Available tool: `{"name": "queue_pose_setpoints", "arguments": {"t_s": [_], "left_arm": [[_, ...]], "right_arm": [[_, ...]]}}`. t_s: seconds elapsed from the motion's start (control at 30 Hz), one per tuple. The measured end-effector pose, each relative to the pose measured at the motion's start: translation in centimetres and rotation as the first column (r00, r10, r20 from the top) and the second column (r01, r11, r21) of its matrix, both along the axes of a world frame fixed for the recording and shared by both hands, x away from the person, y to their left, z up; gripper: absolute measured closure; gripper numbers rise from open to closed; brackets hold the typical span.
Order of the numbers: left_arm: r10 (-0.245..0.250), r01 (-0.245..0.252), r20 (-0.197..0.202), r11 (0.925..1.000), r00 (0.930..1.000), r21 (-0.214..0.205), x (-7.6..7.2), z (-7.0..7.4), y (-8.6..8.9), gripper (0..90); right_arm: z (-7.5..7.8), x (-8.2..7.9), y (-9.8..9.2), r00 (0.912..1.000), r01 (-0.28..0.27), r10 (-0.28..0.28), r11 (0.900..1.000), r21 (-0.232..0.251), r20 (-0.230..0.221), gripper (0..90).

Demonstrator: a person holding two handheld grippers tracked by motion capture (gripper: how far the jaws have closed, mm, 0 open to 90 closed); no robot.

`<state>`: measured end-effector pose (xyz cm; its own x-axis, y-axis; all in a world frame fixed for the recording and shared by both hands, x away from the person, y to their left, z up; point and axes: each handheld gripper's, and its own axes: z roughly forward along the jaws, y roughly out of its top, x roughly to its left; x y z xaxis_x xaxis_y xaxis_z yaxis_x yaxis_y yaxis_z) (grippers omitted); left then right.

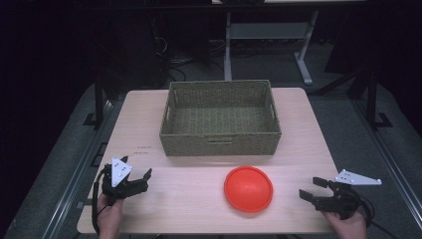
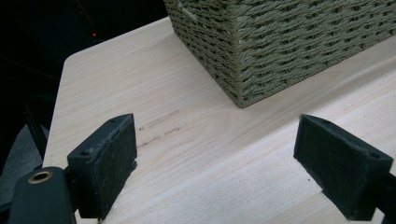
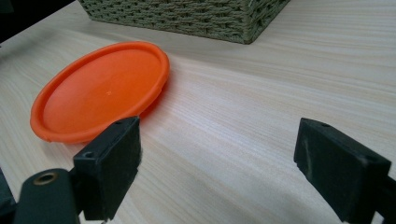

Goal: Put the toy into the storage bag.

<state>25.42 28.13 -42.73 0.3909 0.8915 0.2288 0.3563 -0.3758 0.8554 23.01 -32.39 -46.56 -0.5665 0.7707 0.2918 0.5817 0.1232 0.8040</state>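
Note:
An orange plate (image 1: 248, 188) lies flat on the wooden table (image 1: 169, 199), in front of a woven basket (image 1: 220, 119) that looks empty. My right gripper (image 1: 309, 189) rests near the table's front right corner, jaws open, a short way right of the plate. In the right gripper view the plate (image 3: 100, 91) sits just beyond the left jaw, with bare wood between the jaws of the gripper (image 3: 217, 158). My left gripper (image 1: 135, 172) is open at the front left. Its own view has its jaws (image 2: 215, 154) pointing at the basket's corner (image 2: 280, 42).
The table's left edge (image 2: 58, 93) drops to a dark floor. Faint marks (image 2: 159, 126) are printed on the wood near the left gripper. Desk legs and cables (image 1: 268, 45) stand beyond the table's far edge.

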Motion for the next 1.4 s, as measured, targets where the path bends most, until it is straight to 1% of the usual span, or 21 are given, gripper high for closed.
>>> {"name": "queue_pose_setpoints", "arguments": {"t_s": [0.1, 0.2, 0.27, 0.33, 0.43, 0.5, 0.53, 0.6, 0.63, 0.67, 0.77, 0.8, 0.87, 0.93, 0.97, 1.0, 1.07, 1.2, 1.3, 1.37, 1.4], "left_arm": [[-0.005, 0.005, -0.001, 1.0, 1.0, 0.004, -0.1, 0.0, -0.1, 12.8], [-0.012, 0.012, 0.001, 0.9999, 0.9999, 0.008, -0.1, -0.1, -0.2, 12.8], [-0.014, 0.014, 0.004, 0.9999, 0.9999, 0.005, -0.1, 0.0, -0.2, 12.8], [-0.017, 0.017, 0.0, 0.9998, 0.9999, 0.008, -0.2, -0.1, -0.2, 12.8], [-0.016, 0.016, 0.001, 0.9999, 0.9999, 0.004, -0.2, 0.0, -0.3, 12.8], [-0.022, 0.022, -0.002, 0.9997, 0.9998, 0.012, -0.3, 0.0, -0.2, 12.8], [-0.021, 0.021, 0.002, 0.9996, 0.9998, 0.02, -0.3, 0.0, -0.2, 12.8], [-0.017, 0.017, 0.006, 0.9998, 0.9998, 0.014, -0.4, 0.0, -0.2, 12.8], [-0.014, 0.014, 0.011, 0.9999, 0.9998, 0.006, -0.4, 0.0, -0.1, 12.8], [-0.015, 0.015, 0.009, 0.9999, 0.9999, 0.009, -0.4, 0.0, -0.1, 12.8], [-0.019, 0.019, 0.005, 0.9998, 0.9998, 0.009, -0.4, 0.0, -0.2, 12.8], [-0.023, 0.023, 0.004, 0.9995, 0.9997, 0.02, -0.3, 0.0, -0.2, 12.8], [-0.023, 0.023, 0.004, 0.9995, 0.9997, 0.022, -0.3, 0.0, -0.3, 12.8], [-0.02, 0.02, 0.005, 0.9995, 0.9998, 0.025, -0.3, 0.0, -0.2, 12.8], [-0.017, 0.017, 0.006, 0.9998, 0.9998, 0.014, -0.3, 0.0, -0.1, 12.8], [-0.014, 0.014, 0.004, 0.9998, 0.9999, 0.017, -0.3, 0.0, 0.0, 12.8], [-0.009, 0.009, 0.007, 0.9999, 0.9999, 0.006, -0.3, 0.0, 0.0, 12.8], [-0.007, 0.007, 0.003, 0.9999, 1.0, 0.013, -0.3, 0.0, 0.2, 12.8], [-0.004, 0.004, 0.003, 1.0, 1.0, 0.008, -0.2, 0.0, 0.2, 12.8], [-0.004, 0.004, 0.002, 1.0, 1.0, 0.008, -0.2, -0.1, 0.2, 12.8], [-0.006, 0.006, 0.005, 1.0, 1.0, 0.008, -0.2, -0.1, 0.1, 12.8]], "right_arm": [[-0.1, -0.1, 0.0, 1.0, -0.003, 0.003, 1.0, 0.007, -0.007, 14.6], [0.0, 0.0, -0.1, 0.9999, 0.001, 0.0, 0.9994, 0.034, -0.012, 14.6], [0.1, 0.1, 0.0, 1.0, -0.006, 0.006, 0.999, 0.044, -0.003, 14.5], [0.3, 0.1, 0.2, 1.0, -0.007, 0.007, 0.9993, 0.037, -0.002, 14.3], [0.8, 0.2, 0.9, 0.9996, -0.026, 0.027, 0.999, 0.035, -0.009, 14.3], [1.1, 0.4, 1.3, 0.9991, -0.04, 0.04, 0.9986, 0.034, -0.012, 14.3], [1.5, 0.5, 1.6, 0.9986, -0.049, 0.05, 0.9979, 0.043, -0.019, 14.2], [1.7, 0.7, 1.8, 0.998, -0.061, 0.061, 0.9971, 0.046, -0.015, 14.3], [2.2, 1.0, 2.2, 0.9964, -0.075, 0.076, 0.9964, 0.038, -0.036, 14.5], [2.4, 1.1, 2.4, 0.9957, -0.08, 0.081, 0.9962, 0.035, -0.043, 14.5], [2.8, 1.6, 3.0, 0.9944, -0.093, 0.094, 0.9953, 0.024, -0.048, 14.2], [2.9, 1.7, 3.2, 0.994, -0.094, 0.095, 0.9954, 0.02, -0.054, 14.2], [2.9, 1.9, 3.7, 0.9928, -0.109, 0.108, 0.9941, -0.006, -0.051, 14.4], [2.9, 2.2, 4.2, 0.9893, -0.132, 0.13, 0.9911, -0.021, -0.066, 14.4], [2.9, 2.3, 4.4, 0.9875, -0.142, 0.14, 0.9894, -0.027, -0.072, 14.4], [3.0, 2.5, 4.7, 0.9861, -0.15, 0.146, 0.9881, -0.036, -0.079, 14.4], [3.1, 2.8, 5.2, 0.9832, -0.162, 0.157, 0.9861, -0.039, -0.093, 14.4], [3.6, 3.5, 6.1, 0.9773, -0.189, 0.182, 0.9802, -0.06, -0.109, 15.2], [4.0, 4.0, 6.8, 0.9724, -0.21, 0.2, 0.9749, -0.075, -0.12, 15.2], [4.2, 4.1, 7.0, 0.9714, -0.214, 0.204, 0.9742, -0.072, -0.121, 15.4], [4.4, 4.6, 7.4, 0.9691, -0.22, 0.21, 0.9727, -0.073, -0.13, 15.4]]}}
